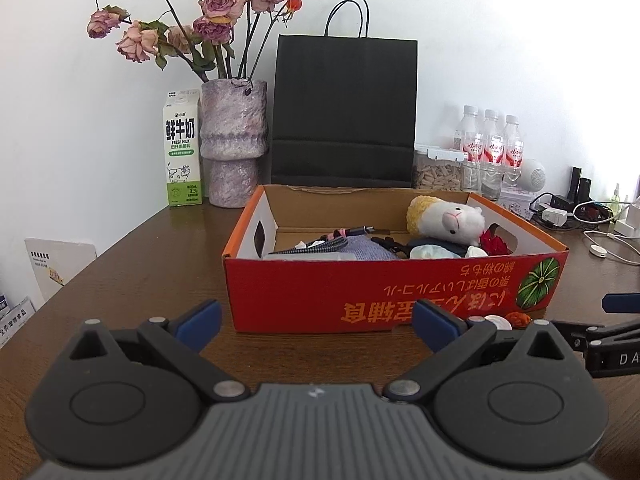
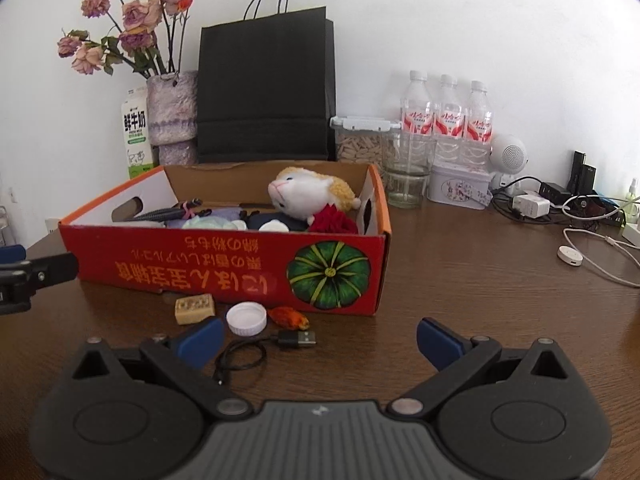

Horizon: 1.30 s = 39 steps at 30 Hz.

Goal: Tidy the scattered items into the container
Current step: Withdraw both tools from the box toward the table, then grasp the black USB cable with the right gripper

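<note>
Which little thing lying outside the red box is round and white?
The white bottle cap, lying between the tan block and the orange-red lump. The black cable is a thin loop, not round and white.

Along the table's (image 2: 460, 280) back edge stood a fresh-milk carton (image 1: 183, 148), a mottled vase (image 1: 234, 140) of dried roses (image 1: 218, 2), a black paper bag (image 1: 344, 110) and three water bottles (image 2: 446, 118); chargers and cables (image 2: 568, 208) crowded the back right corner

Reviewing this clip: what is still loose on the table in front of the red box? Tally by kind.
Beige block: 1
White bottle cap: 1
Orange-red dried piece: 1
Black USB cable: 1
Total: 4, all outside the red box.
</note>
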### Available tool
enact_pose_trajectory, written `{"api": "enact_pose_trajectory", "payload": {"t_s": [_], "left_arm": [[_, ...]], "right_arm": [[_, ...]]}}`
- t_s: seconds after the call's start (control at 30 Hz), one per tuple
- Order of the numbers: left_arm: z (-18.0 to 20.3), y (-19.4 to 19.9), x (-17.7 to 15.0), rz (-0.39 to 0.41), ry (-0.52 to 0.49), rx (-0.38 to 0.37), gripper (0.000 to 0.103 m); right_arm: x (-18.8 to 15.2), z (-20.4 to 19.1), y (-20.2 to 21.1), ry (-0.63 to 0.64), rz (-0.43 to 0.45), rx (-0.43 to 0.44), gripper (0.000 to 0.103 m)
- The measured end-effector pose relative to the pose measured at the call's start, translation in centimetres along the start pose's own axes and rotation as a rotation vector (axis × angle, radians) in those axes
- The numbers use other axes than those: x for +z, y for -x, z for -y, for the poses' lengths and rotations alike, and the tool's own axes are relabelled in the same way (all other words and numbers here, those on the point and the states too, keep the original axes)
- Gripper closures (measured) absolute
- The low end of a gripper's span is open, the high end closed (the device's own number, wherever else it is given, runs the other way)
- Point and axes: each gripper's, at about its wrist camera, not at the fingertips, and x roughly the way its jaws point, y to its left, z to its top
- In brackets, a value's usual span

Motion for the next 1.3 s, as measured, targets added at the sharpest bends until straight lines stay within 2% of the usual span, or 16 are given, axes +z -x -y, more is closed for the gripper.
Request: {"api": "enact_pose_trajectory", "payload": {"t_s": [0.23,0.47,0.6,0.83,1.0,1.3], "left_arm": [[-0.4,-0.2,0.0,-0.029,0.018,0.014,0.000],[-0.2,-0.2,0.0,-0.029,0.006,0.014,0.000],[-0.1,-0.2,0.0,-0.031,0.002,0.015,0.000],[0.1,-0.3,-0.1,-0.039,-0.011,0.014,0.000],[0.2,-0.4,-0.2,-0.048,-0.017,0.016,0.000],[0.3,-0.6,-0.4,-0.058,-0.020,0.015,0.000]], "right_arm": [[-0.1,-1.5,-1.5,0.026,-0.061,0.024,0.000],[0.8,-2.5,-3.6,0.007,-0.113,0.005,0.001],[0.6,-3.2,-3.9,0.027,-0.122,-0.003,0.009],[0.5,-2.6,-4.3,-0.011,-0.144,0.003,0.018],[0.4,-2.7,-3.8,0.011,-0.130,0.037,0.044],[0.2,-2.3,-2.9,0.020,-0.134,0.061,0.052]]}}
